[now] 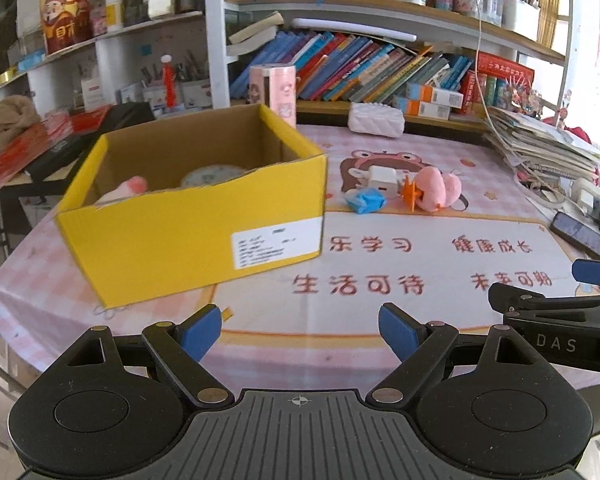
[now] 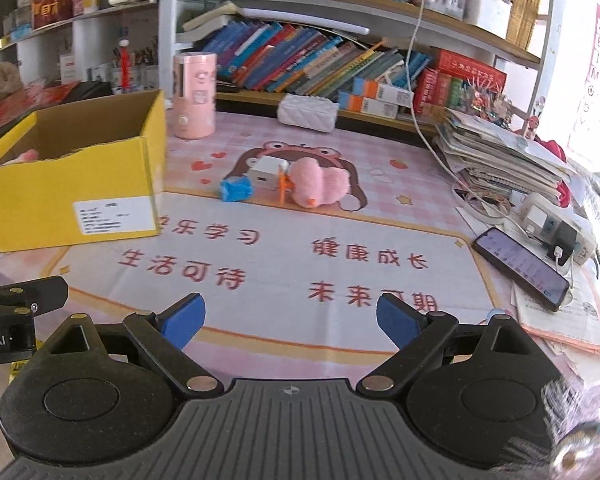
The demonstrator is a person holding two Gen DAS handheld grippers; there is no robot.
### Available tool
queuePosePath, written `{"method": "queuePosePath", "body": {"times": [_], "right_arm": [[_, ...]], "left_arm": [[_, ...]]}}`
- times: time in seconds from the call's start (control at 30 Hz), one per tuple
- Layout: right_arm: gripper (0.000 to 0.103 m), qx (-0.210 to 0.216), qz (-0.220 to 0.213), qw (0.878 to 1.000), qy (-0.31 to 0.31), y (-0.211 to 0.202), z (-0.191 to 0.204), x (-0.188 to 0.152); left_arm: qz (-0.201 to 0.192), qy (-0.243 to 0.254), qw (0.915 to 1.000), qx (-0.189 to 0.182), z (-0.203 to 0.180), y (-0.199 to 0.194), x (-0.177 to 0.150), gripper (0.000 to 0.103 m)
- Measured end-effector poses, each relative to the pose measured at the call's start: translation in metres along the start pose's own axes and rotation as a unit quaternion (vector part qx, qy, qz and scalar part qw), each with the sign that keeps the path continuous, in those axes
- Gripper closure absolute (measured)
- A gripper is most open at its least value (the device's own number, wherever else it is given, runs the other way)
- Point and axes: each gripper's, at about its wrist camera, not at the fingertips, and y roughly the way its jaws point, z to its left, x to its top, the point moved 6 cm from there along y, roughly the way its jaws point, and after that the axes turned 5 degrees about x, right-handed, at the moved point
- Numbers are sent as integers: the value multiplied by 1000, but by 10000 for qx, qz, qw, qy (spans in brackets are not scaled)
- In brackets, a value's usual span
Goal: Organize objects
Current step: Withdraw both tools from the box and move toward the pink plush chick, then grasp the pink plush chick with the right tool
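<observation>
While both tools hang empty over the near table, the step in hand looks like the reach for the next loose item.

With some things already lying in the yellow box (image 1: 188, 216) at the left, a small cluster waits further off on the pink table (image 2: 340, 240): a blue piece (image 2: 236, 189), a white charger (image 2: 265, 171), an orange toy (image 2: 283, 187) and a pink plush (image 2: 320, 186), all touching or just beside one another. Left gripper (image 1: 300, 330) and right gripper (image 2: 290, 322) both stand released, fingers (image 2: 398, 322) wide, nothing between them. Next, I judge, one must travel far across the mat, settle over a single item, close, then carry it left to the box.
</observation>
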Motion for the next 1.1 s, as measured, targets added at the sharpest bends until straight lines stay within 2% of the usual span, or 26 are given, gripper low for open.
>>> {"method": "queuePosePath", "body": {"times": [0.3, 0.87, 1.1], "right_arm": [[10, 55, 74, 9999, -70, 31, -29, 23], [10, 447, -18, 9987, -251, 90, -78, 73], [12, 687, 3, 9974, -199, 109, -96, 84]], "left_arm": [[5, -36, 10000, 26, -27, 27, 24, 15], [-117, -194, 9996, 197, -74, 72, 69, 15], [-129, -96, 9994, 301, -93, 84, 82, 16]]}}
